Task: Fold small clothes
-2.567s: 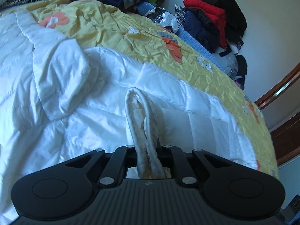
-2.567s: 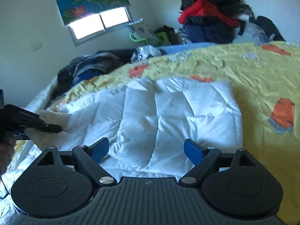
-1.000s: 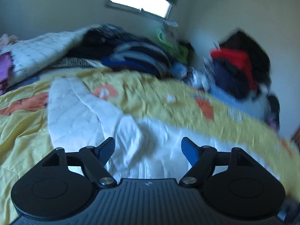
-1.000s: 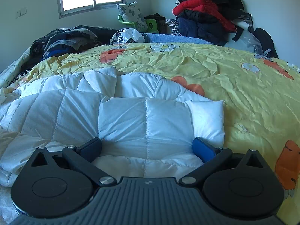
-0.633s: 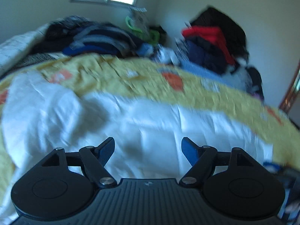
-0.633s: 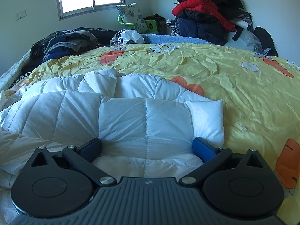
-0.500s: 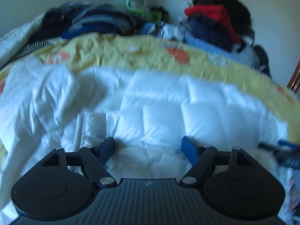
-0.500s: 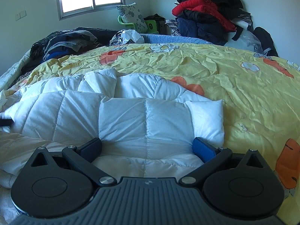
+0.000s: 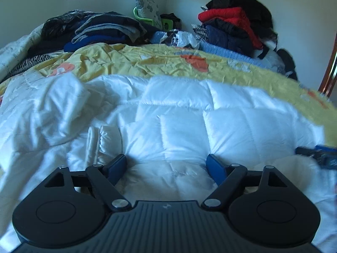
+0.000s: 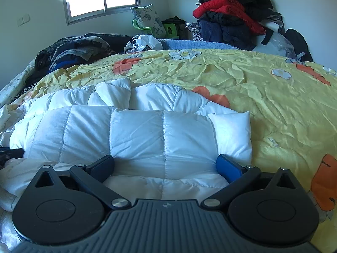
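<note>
The left hand-held gripper (image 9: 166, 164) hangs low over the white quilted jacket (image 9: 183, 126), its blue-padded fingers (image 9: 214, 167) spread wide with nothing between them. The right hand-held gripper (image 10: 165, 165) is likewise released, fingers (image 10: 228, 167) set wide apart at the near edge of the same jacket (image 10: 137, 137), apparently resting against the puffy fabric. From the left wrist view, the right hand-held gripper's tip (image 9: 316, 154) shows as a blurred dark shape at the jacket's right edge.

The jacket lies spread on the bed, on top of a yellow bedspread (image 10: 263, 88) printed with orange and white shapes. Its near panel is folded over the rest, and one sleeve (image 10: 231, 135) lies tucked just right of that panel. A crumpled part of the jacket (image 9: 61, 109) bunches up on its left side.

Beyond the jacket, at the far side of the bed, sits a heap of dark folded clothes (image 10: 78, 50). Farther right of the jacket, against the wall, a pile of red and black coats (image 10: 231, 12) is stacked high. A window (image 10: 103, 2) is above the dark heap.
</note>
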The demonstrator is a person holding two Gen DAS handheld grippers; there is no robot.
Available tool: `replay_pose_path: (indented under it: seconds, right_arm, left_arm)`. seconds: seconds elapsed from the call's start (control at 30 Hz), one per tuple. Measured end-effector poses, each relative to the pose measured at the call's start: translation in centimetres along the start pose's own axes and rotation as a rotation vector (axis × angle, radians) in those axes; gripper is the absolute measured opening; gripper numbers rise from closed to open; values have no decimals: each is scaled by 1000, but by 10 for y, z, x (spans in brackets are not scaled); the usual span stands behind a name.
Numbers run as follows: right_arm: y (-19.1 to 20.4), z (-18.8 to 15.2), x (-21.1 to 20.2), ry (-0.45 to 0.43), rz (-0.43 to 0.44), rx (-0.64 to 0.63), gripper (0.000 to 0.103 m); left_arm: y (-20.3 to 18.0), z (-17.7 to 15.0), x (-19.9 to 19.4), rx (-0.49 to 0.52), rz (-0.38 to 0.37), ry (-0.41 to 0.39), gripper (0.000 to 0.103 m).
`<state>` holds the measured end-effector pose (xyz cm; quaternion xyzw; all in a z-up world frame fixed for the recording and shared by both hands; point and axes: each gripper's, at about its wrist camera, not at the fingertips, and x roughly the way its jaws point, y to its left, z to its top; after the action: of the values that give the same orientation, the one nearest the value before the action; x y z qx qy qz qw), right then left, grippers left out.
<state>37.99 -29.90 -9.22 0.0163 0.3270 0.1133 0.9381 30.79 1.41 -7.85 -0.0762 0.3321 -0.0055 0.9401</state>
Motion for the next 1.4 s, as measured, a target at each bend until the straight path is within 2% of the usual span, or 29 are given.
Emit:
replay_pose_path:
  seconds: [0.07, 0.13, 0.2, 0.27, 0.37, 0.43, 0.5, 0.57, 0.67, 0.8, 0.87, 0.93, 0.97, 1.07, 1.13, 1.2, 1.33, 1.4]
  right_arm:
    - [0, 0, -1, -3, 1, 4, 99]
    - [0, -1, -1, -4, 0, 6, 99]
    - [-1, 0, -1, -4, -1, 4, 99]
    - [-1, 0, -1, -4, -1, 4, 99]
    - [-1, 0, -1, -5, 0, 5, 100]
    - [-1, 0, -1, -5, 1, 6, 100]
    - [-2, 0, -1, -6, 2, 9, 100]
    - [-2, 0, -1, -6, 2, 9, 100]
    - [-2, 0, -1, -6, 0, 9, 100]
    - [-2, 0, 0, -6, -5, 8, 100]
    - [-2, 0, 0, -6, -5, 9, 100]
    - [-3, 1, 1, -6, -4, 11, 100]
    - [-3, 1, 1, -7, -3, 12, 100]
    - [-4, 0, 1, -9, 3, 21, 100]
    - [-5, 0, 0, -11, 5, 25, 100]
    - [-5, 0, 0, -13, 8, 31, 100]
    - [-6, 0, -1, -17, 14, 40, 100]
    - [-7, 0, -1, -19, 17, 45, 100]
  left_arm:
    - [17, 8, -24, -37, -54, -55, 84]
    - [44, 21, -49, -90, -87, -149, 86]
    - [84, 41, -65, -181, -59, -238, 89]
    - [138, 63, -67, -347, -21, -291, 95]
    - [233, 83, -48, -669, 20, -307, 96]
    - [291, 90, -25, -837, 30, -270, 96]
    - [339, 94, -2, -950, 7, -238, 96]
    - [369, 95, 16, -1010, 22, -223, 96]
    - [392, 96, 38, -1023, 28, -186, 96]
    - [400, 96, 68, -991, 12, -136, 95]
    - [399, 97, 80, -967, 35, -125, 82]
    - [400, 98, 90, -954, 57, -99, 37]
    - [400, 97, 94, -950, 70, -85, 32]
    - [394, 97, 98, -925, 94, -81, 28]
    - [389, 99, 94, -900, 92, -94, 13]
    - [382, 104, 89, -866, 96, -110, 9]
    - [363, 123, 67, -789, 110, -147, 7]
    - [341, 140, 50, -700, 144, -195, 6]
